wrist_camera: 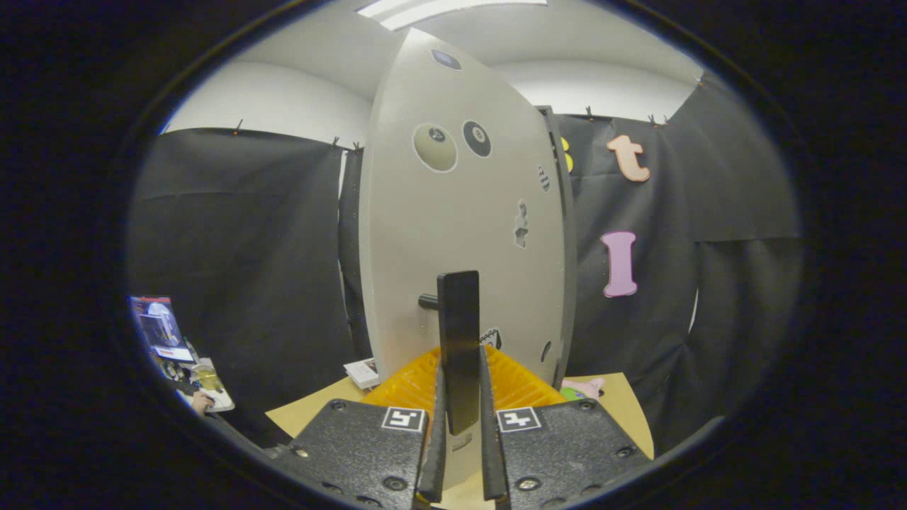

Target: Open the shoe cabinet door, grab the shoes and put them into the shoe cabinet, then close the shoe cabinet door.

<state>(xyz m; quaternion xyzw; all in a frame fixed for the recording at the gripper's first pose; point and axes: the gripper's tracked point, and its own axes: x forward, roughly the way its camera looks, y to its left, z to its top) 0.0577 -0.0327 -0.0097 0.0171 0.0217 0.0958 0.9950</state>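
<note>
Holding the dark handle [458,340] of the shoe cabinet door [453,234], the claw [460,425] has both fingers squeezed on it. This door stands just ahead, partly swung open, on the tabletop [312,407]. It looks stiff, flat and light. Its handle is the 1 good place to hold. A smooth handle may slip.

The shoe cabinet door [460,234] was a pale grey panel, standing upright and swung partly open, with its face turned toward the camera. Several stickers marked its face, among them two round ones near the top. A dark vertical bar handle [459,347] stood off the door on a short peg. The handle lay between the jaws of the gripper [460,453], which were closed narrowly around it.
</note>
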